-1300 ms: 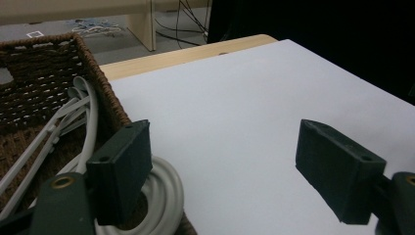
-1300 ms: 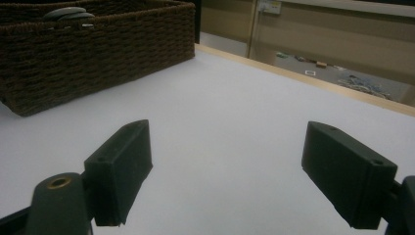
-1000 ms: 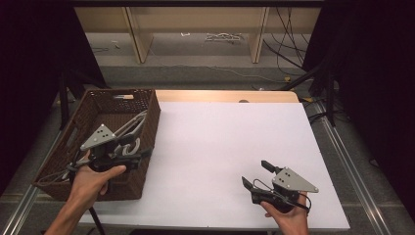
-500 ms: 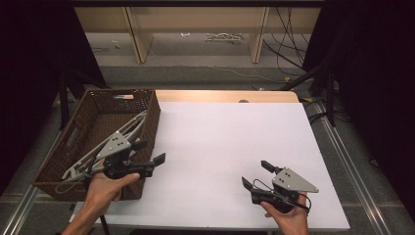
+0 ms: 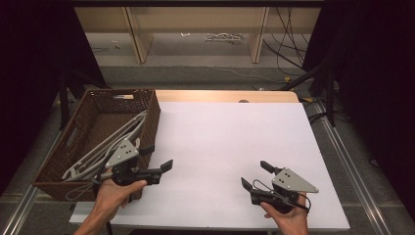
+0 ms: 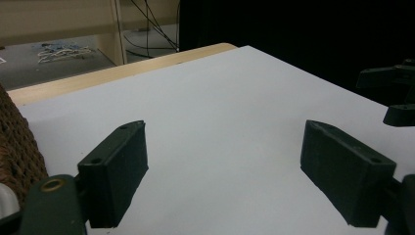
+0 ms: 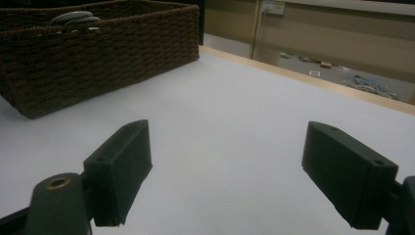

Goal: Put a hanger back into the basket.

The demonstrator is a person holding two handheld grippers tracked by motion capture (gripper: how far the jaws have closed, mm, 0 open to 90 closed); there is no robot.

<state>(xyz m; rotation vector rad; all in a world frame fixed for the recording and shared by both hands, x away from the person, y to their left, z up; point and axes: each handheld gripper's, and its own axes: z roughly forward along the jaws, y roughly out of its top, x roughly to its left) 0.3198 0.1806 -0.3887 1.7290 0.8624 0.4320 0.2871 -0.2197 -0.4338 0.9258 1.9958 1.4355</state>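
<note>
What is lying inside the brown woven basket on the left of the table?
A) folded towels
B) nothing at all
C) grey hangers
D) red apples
C: in the high view, several grey hangers lie slanted inside the basket, beside the left gripper, whose jaws stand open with nothing between them.

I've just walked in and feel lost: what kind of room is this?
Probably a lab or recording workspace, not a home: a bare white table ringed by black curtains, loose cables on the floor behind, and a hand-held gripper in each hand.
</note>
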